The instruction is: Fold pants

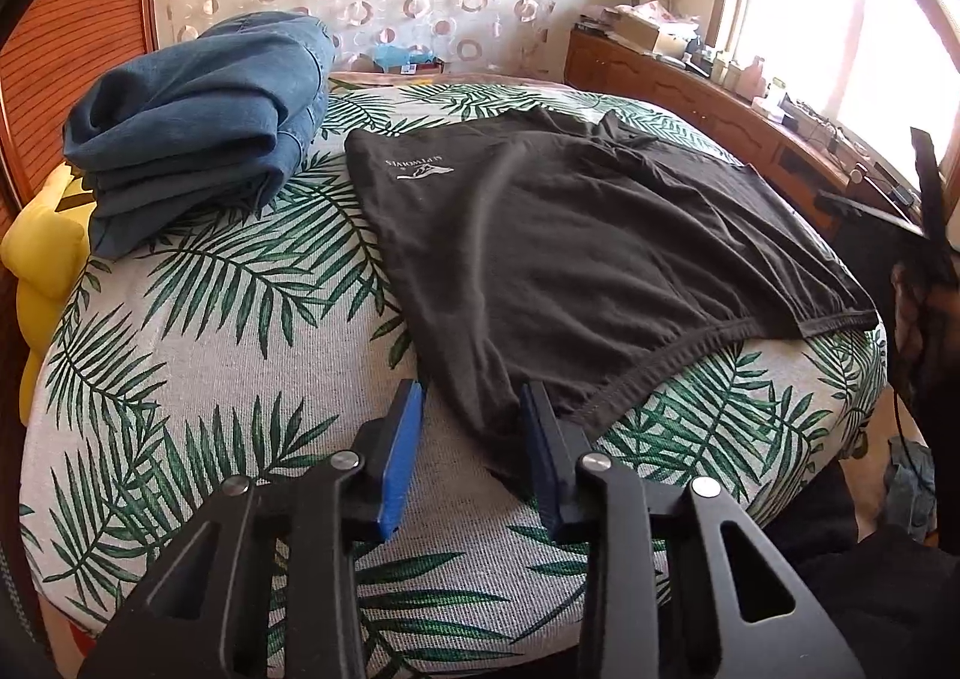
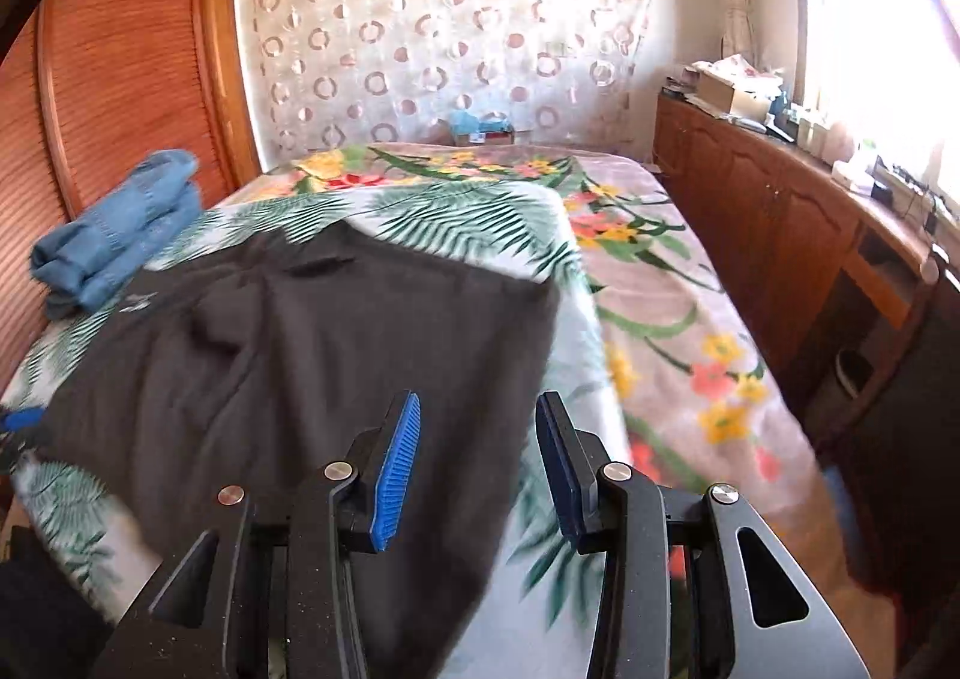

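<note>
Black pants [image 1: 570, 247] lie spread flat on the leaf-print bed cover [image 1: 210, 379], with a small white logo near their far left corner. My left gripper [image 1: 474, 403] sits low at their near hemmed corner. Its blue pads stand apart, with the cloth lying loosely between them and no pinch showing. In the right wrist view the pants [image 2: 300, 355] fill the left and middle, blurred. My right gripper [image 2: 480, 409] hangs open over their right edge with nothing between its fingers. A bit of blue from the left gripper's finger [image 2: 21, 418] shows at the far left edge.
Folded blue jeans [image 1: 198, 121] are stacked at the bed's far left, by a louvred wooden door [image 2: 120, 49]. A yellow cushion [image 1: 42, 253] sits at the left edge. A floral blanket [image 2: 660, 319] covers the bed's right side. Beyond it runs a cluttered wooden cabinet [image 2: 780, 235] under the window.
</note>
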The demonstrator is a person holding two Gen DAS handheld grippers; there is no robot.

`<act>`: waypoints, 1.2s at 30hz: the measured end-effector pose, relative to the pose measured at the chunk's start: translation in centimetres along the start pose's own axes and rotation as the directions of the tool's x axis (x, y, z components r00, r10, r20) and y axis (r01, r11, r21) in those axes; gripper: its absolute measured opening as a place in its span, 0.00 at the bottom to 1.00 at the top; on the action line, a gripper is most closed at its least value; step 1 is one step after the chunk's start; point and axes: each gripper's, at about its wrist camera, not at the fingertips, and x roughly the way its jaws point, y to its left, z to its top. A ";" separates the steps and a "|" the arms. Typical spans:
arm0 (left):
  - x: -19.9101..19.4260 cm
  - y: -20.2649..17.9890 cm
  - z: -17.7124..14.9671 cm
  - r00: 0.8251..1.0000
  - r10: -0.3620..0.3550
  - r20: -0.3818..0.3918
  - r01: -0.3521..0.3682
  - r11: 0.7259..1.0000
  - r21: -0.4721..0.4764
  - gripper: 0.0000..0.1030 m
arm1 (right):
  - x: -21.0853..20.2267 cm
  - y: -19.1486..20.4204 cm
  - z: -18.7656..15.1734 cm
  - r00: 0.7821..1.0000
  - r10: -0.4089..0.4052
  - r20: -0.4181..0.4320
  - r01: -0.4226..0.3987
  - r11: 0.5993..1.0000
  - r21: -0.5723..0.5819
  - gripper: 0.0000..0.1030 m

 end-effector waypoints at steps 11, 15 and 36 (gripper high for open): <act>0.0 0.1 0.0 1.000 -0.004 0.002 0.004 1.000 0.002 0.34 | 9.7 -3.5 5.1 0.991 0.029 -0.131 -0.018 0.996 0.089 0.33; 0.1 0.1 0.0 1.000 -0.006 0.003 0.006 1.000 0.005 0.34 | 11.5 -3.7 6.0 0.987 0.039 -0.157 -0.025 0.995 0.093 0.22; 0.3 -0.1 0.1 1.000 -0.010 0.000 0.010 1.000 0.001 0.40 | 5.3 -2.4 4.4 0.998 0.014 -0.065 -0.011 0.999 0.046 0.15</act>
